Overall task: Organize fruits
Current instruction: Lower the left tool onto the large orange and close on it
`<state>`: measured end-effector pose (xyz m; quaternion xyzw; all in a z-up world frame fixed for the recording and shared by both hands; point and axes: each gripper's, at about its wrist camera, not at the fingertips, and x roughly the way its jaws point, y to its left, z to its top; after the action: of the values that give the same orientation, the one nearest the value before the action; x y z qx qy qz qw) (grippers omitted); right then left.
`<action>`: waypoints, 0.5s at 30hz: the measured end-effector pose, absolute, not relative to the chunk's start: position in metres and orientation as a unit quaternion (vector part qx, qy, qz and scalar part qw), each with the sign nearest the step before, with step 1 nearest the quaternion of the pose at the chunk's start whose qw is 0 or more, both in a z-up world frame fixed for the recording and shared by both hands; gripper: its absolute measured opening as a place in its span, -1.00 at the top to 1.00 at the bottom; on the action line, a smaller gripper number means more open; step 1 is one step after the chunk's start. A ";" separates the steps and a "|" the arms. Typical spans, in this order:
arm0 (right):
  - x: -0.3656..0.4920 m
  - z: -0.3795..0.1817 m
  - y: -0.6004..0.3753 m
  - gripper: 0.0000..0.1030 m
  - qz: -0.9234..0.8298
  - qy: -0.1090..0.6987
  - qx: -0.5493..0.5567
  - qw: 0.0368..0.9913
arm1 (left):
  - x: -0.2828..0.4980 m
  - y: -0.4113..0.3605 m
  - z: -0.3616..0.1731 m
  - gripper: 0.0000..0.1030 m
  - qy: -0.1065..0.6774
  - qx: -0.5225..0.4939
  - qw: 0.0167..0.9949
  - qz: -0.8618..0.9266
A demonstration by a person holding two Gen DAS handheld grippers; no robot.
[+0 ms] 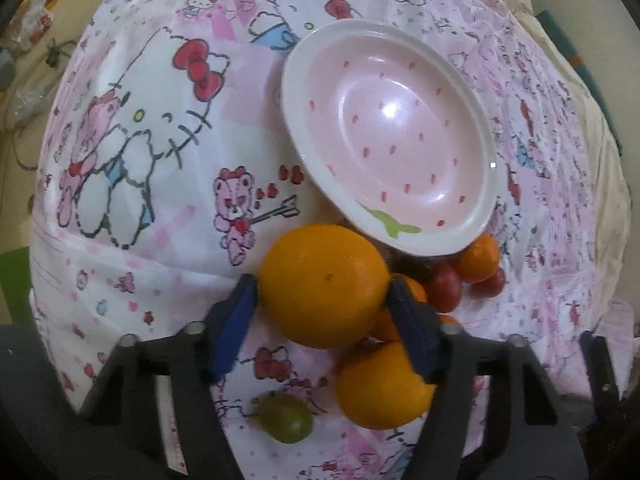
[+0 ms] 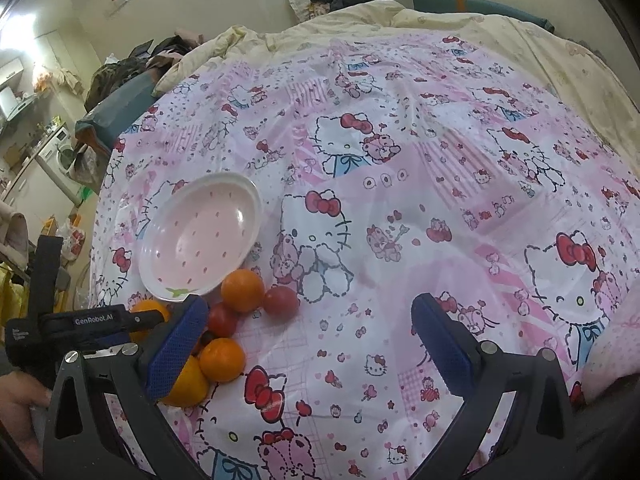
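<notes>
Gripping a large orange [image 1: 324, 286], left tool [image 1: 322, 292] nears bowl [image 1: 486, 140]; right tool [image 2: 310, 344] open.

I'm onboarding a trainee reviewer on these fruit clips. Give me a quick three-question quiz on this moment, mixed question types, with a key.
1. True or false: the left gripper is shut on the large orange.
2. Multiple choice: what lies in the pink bowl? A) tomatoes B) one orange C) nothing D) a green fruit
3. Fill in: the right gripper is ____, with only the printed bedsheet between its fingers.

Key
1. True: both blue pads press the orange's sides.
2. C: the oranges, the red tomatoes and the green fruit all lie on the sheet outside the bowl.
3. Open.
</notes>
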<state>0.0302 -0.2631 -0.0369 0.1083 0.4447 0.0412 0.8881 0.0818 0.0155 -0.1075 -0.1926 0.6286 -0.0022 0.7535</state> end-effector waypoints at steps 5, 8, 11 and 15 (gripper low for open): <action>0.028 -0.034 -0.264 -1.00 0.040 0.439 0.106 0.891 | 0.079 0.011 -0.102 -0.08 0.625 -0.176 0.760 0.001; 0.029 -0.035 -0.266 -1.00 0.039 0.440 0.108 0.891 | 0.076 0.010 -0.097 -0.06 0.622 -0.162 0.766 0.003; 0.029 -0.036 -0.266 -1.00 0.040 0.443 0.111 0.889 | 0.070 0.010 -0.087 -0.05 0.610 -0.134 0.781 0.003; 0.028 -0.035 -0.265 -1.00 0.044 0.443 0.115 0.888 | 0.064 0.010 -0.074 -0.05 0.596 -0.112 0.795 0.001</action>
<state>0.0284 -0.2654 -0.0346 0.1146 0.4427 0.0443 0.8882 0.0644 0.0098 -0.0736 -0.1121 0.5963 0.0013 0.7949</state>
